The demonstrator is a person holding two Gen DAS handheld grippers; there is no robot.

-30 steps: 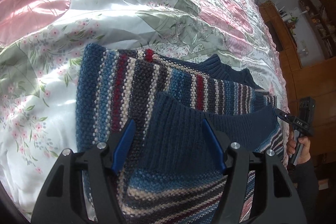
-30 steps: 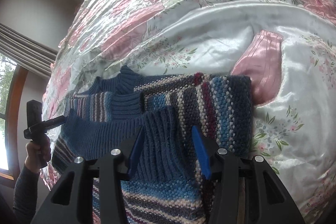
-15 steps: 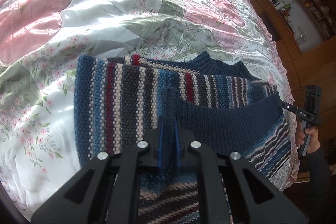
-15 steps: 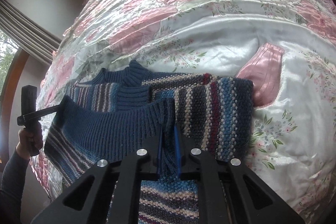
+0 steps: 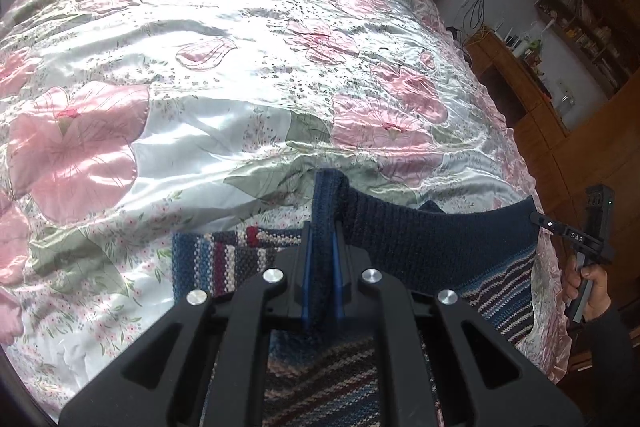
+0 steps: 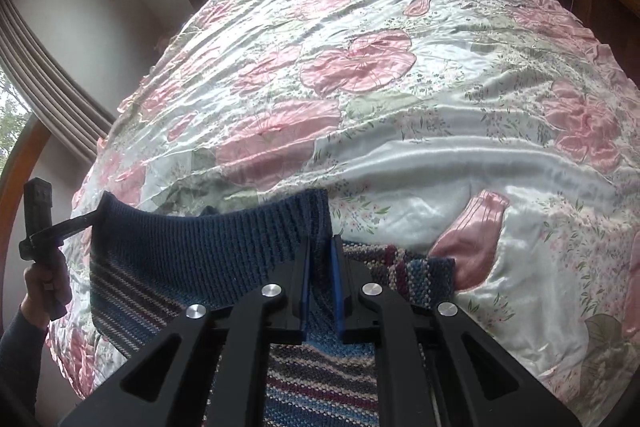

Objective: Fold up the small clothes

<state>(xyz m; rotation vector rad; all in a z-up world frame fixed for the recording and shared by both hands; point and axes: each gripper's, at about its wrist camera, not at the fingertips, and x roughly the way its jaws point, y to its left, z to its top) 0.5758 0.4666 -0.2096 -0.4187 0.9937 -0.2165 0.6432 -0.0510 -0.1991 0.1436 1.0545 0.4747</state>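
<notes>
Left wrist view: the left tool [image 5: 320,267] is sitting clamped together on one corner of the sweater's [image 5: 440,239] navy ribbed hem, which is stretching away to its right toward the right tool [image 5: 538,218]. The right tool [image 6: 320,269], seen from its own camera, is pinching the opposite corner likewise. The hem's long axis is running straight between them, lifted; the striped body is lying below and ahead, on the bed [image 6: 400,155].
</notes>
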